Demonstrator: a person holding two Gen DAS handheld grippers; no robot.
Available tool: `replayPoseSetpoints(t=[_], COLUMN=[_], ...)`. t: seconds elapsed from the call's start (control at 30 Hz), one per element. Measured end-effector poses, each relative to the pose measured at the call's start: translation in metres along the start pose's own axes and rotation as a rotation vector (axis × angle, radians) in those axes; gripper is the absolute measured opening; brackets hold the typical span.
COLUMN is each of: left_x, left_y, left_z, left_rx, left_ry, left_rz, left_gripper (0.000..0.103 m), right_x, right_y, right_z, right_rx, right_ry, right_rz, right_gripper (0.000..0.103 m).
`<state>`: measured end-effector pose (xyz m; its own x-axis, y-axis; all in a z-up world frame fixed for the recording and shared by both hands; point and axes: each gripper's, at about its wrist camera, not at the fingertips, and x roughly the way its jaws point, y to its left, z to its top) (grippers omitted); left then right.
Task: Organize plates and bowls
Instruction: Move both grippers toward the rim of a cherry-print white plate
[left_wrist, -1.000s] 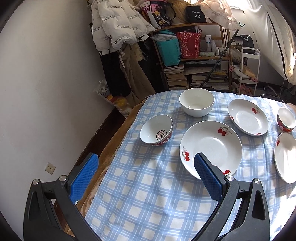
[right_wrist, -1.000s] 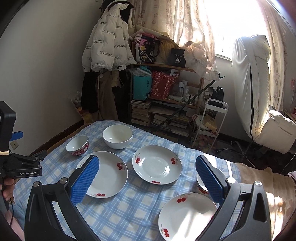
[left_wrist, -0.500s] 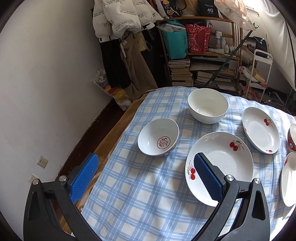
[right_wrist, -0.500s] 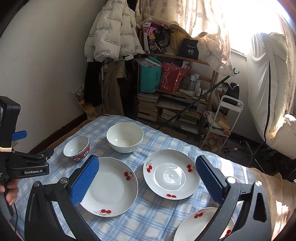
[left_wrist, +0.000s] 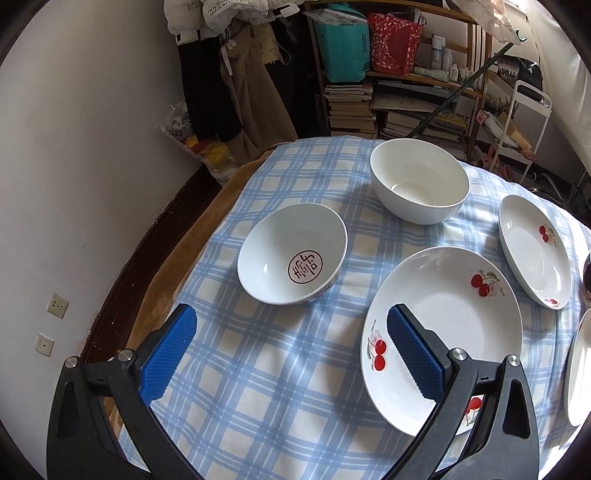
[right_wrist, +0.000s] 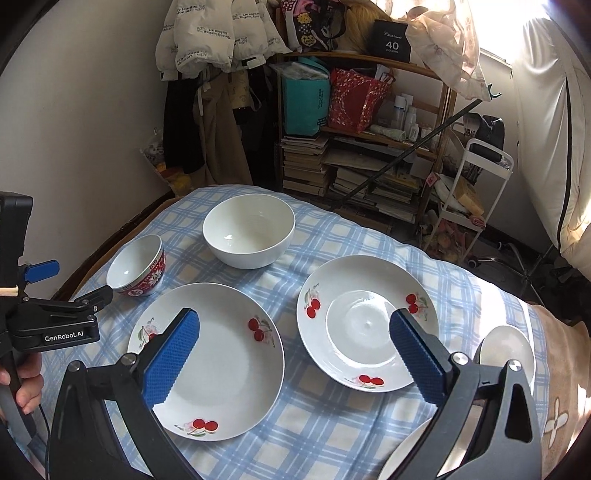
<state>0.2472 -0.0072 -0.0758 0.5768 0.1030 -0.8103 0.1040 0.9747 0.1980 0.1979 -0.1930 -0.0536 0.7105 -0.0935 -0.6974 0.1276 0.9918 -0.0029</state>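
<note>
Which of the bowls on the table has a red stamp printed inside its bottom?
The small red-patterned bowl nearest the left claw. The big white bowl behind it is plain inside.

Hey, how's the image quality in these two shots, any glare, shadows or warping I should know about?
Left wrist view: sharp, even light, soft shadow bands across the checked tablecloth; the fisheye bends the shelves and blacks out the corners. Right wrist view: the window at top right is blown out, with small glints in the white bowl; same fisheye curving.

Cherry plates (right_wrist: 218, 354) and bowls (right_wrist: 248, 236) lie apart, unstacked.
</note>
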Motion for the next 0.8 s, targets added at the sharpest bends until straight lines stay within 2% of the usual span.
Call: replayPoseSetpoints(t=[0.1,0.17,0.23,0.37,0.57,0.63,0.67,0.7,0.8], left_x=[0.008,0.012,0.016,0.028,0.04,0.042,0.043,0.045,0.049], left_y=[-0.008,-0.01,-0.01,-0.014,-0.018,-0.021,-0.021,-0.022,-0.023], left_z=[-0.005,-0.007,-0.008,-0.009,-0.015,-0.016,-0.017,-0.017,-0.019], left_rx=[0.03,0.031,0.025,0.037,0.05,0.053,0.053,0.053,0.046], left_ry=[0.023,0.036,0.047,0.078,0.114,0.12,0.123,0.127,0.144], left_rz=[0.02,0.006,-0.01,0.0,-0.029,-0.04,-0.045,-0.05,-0.075], left_gripper=[0.101,0.101,0.101,0.101,0.101,0.101,0.101,0.101,0.101], right_x=[0.016,0.024,0.034,0.051,0.067,0.072,0.074,0.075,0.078], right_y=[-0.002,0.0,0.001,0.003,-0.001,-0.002,-0.003,-0.003,-0.005], right_z=[-0.005,-0.009,-0.012,-0.019,-0.031,-0.034,-0.036,-0.038,-0.043], right_rx=[0.005,0.002,-0.006,0.0,0.023,0.028,0.031,0.035,0.044], right_ry=[0.042,0.062,0.086,0.127,0.186,0.213,0.225,0.233,0.244], right_rz=[0.014,0.027,0.041,0.07,0.104,0.118,0.121,0.124,0.125], right_gripper=[0.101,0.099,0.087,0.082,0.057,0.038,0.034,0.031,0.031])
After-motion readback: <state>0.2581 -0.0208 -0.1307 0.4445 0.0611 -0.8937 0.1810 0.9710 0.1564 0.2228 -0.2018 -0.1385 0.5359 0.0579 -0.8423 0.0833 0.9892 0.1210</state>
